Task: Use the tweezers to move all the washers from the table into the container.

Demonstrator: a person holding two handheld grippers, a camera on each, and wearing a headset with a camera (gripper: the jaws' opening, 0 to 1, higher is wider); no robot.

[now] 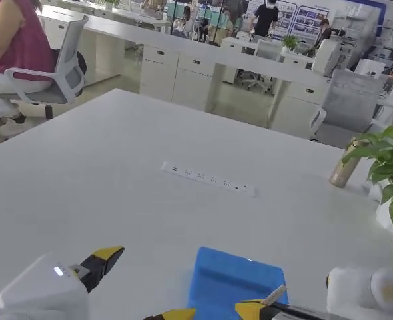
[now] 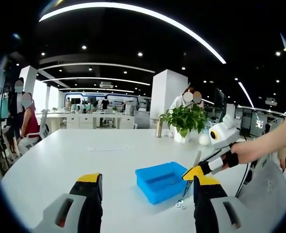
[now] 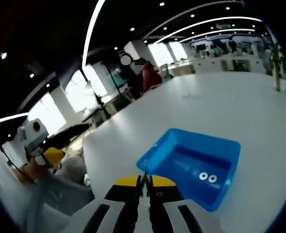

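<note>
Washers (image 3: 201, 176), two, lie in container (image 3: 186, 145); left tongs (image 2: 148, 180) apart, right tongs (image 3: 145, 182) clamp tweezers (image 3: 144, 171).

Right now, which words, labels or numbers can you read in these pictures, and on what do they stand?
No text can be read.
Posters on the far wall: print too small and blurred.
Power strip on the table: marks too small to tell.
Blue container and tweezers: no text seen.

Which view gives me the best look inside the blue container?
Right gripper view: it looks down into the blue container, with two washers on its floor. Left gripper view sees it low from the side; head view crops its near end at the frame bottom.
</note>
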